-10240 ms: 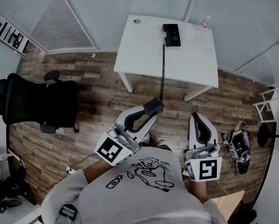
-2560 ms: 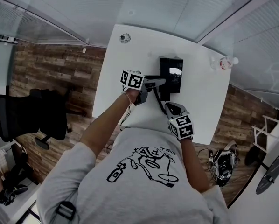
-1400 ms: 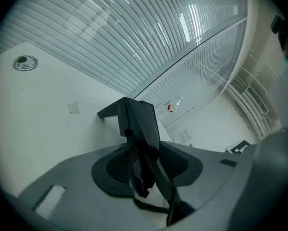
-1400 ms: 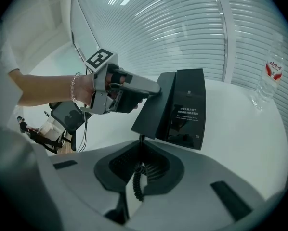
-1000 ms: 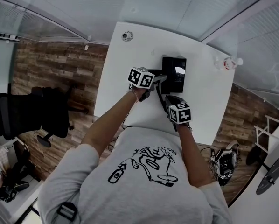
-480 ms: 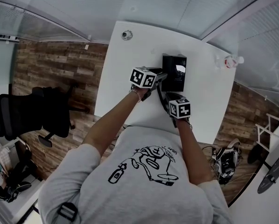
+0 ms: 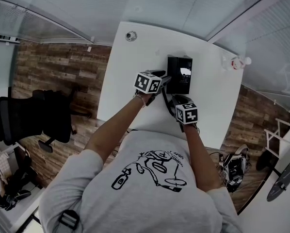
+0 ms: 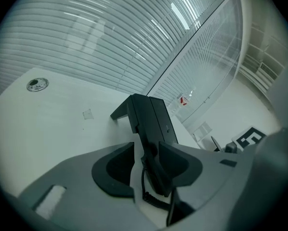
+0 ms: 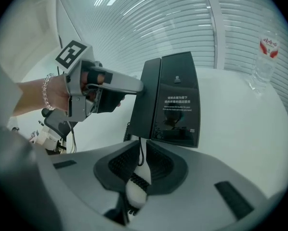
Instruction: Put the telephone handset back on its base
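Observation:
The black phone base [image 7: 179, 74] stands on the white table [image 7: 130, 91]; it also shows as the base [image 9: 176, 100] in the right gripper view. The black handset [image 9: 149, 93] lies along the base's left side. My left gripper [image 7: 163, 77] is shut on it, and the handset [image 8: 152, 150] sits between the pads in the left gripper view. The same left gripper [image 9: 132, 85] reaches the handset from the left. My right gripper [image 7: 178, 98] hovers just in front of the base, shut on the coiled cord [image 9: 140, 170].
A clear water bottle [image 7: 234, 62] stands at the table's far right corner, the same bottle [image 9: 266, 57] showing beyond the base. A round cable grommet [image 7: 131, 35] sits at the far left. A black office chair [image 7: 31, 118] stands on the wood floor to the left. Blinds line the far walls.
Over ten seconds I have come from the floor to the table with the handset. In the last second the left gripper brought the handset against the base; the right gripper edged closer.

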A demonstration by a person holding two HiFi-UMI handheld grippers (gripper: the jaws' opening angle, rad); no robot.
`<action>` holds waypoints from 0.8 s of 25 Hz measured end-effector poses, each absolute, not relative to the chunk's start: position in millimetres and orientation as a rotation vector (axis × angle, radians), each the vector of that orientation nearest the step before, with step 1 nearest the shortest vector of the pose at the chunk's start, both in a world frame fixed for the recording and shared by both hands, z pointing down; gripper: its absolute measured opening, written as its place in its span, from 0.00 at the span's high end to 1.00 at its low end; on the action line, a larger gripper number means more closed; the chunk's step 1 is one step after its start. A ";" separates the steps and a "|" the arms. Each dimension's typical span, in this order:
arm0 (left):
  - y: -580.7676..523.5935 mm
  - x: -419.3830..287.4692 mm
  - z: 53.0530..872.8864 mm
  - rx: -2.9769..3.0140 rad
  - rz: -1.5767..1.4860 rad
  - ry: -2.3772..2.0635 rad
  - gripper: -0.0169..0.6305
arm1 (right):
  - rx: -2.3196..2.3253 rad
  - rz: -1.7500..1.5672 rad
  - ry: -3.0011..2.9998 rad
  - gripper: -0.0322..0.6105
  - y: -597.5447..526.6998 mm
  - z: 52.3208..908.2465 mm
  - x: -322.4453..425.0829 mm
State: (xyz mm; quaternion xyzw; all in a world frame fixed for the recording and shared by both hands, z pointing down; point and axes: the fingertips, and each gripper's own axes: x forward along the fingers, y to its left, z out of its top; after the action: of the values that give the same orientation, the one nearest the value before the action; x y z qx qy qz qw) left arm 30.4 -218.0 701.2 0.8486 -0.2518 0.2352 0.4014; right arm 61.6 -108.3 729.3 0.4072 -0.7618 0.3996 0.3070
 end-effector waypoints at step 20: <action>-162.8 2.1 569.5 2.370 0.386 -0.914 0.78 | 1.409 0.644 -2.196 0.93 -113.8 566.5 141.7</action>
State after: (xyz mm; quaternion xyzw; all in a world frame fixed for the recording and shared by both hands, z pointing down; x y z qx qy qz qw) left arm 2.1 -162.8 569.5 0.8850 -0.3411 0.1441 0.2824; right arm 141.7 -113.8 566.5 0.5108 -0.7963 0.2333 0.2250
